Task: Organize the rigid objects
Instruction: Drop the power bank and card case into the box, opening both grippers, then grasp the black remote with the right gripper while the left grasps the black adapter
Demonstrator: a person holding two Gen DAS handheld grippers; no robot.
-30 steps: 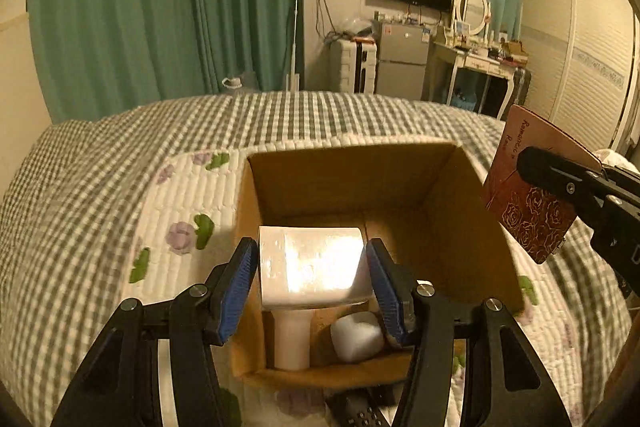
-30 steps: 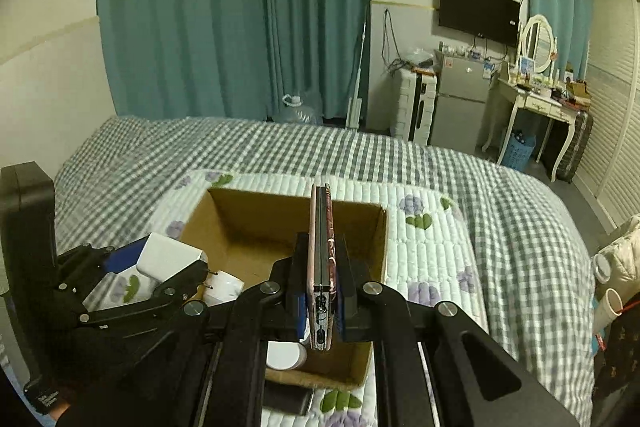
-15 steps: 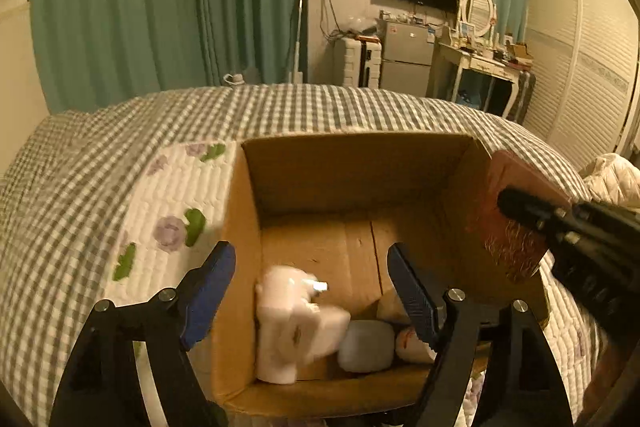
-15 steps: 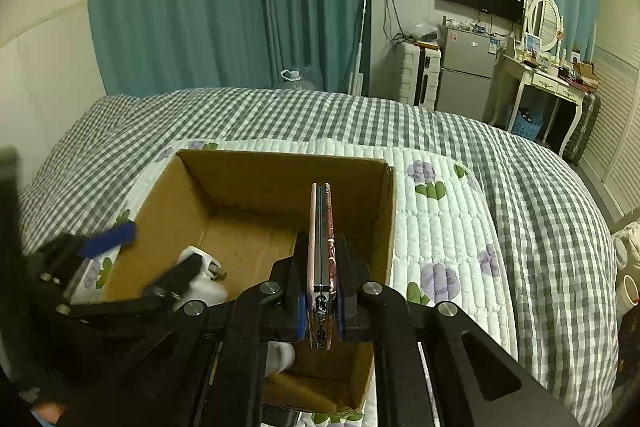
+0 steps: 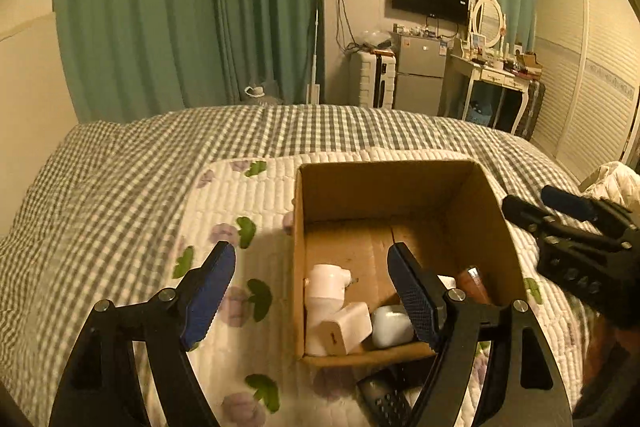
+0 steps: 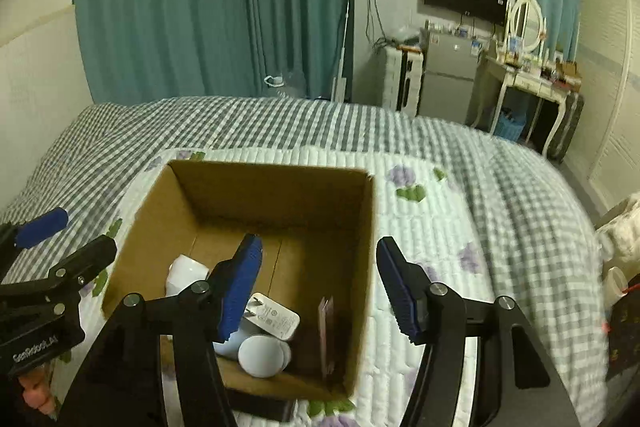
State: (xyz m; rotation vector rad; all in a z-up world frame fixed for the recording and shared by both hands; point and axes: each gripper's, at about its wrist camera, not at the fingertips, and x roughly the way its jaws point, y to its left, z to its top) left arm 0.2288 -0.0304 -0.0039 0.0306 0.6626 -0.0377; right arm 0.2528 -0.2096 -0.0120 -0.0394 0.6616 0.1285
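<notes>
An open cardboard box (image 5: 460,183) (image 6: 368,227) sits on a quilted floral mat on the bed. Inside lie a white charger plug (image 5: 346,327) (image 6: 276,319), a white bottle (image 5: 326,285) (image 6: 184,271), a pale oval case (image 5: 392,321) (image 6: 262,355) and a thin reddish-brown rose-patterned case (image 6: 326,335) standing on edge against the right wall. My left gripper (image 5: 312,295) is open and empty above the box's left front. My right gripper (image 6: 320,287) is open and empty over the box's right side.
A black remote (image 5: 384,403) lies on the mat just in front of the box. The checked bedspread (image 5: 120,179) surrounds the mat. Green curtains, a TV, a small fridge and a dressing table stand beyond the bed.
My left gripper let go of the white charger plug, which now lies in the box, and drew back left. My right gripper opened and released the reddish-brown case into the box.
</notes>
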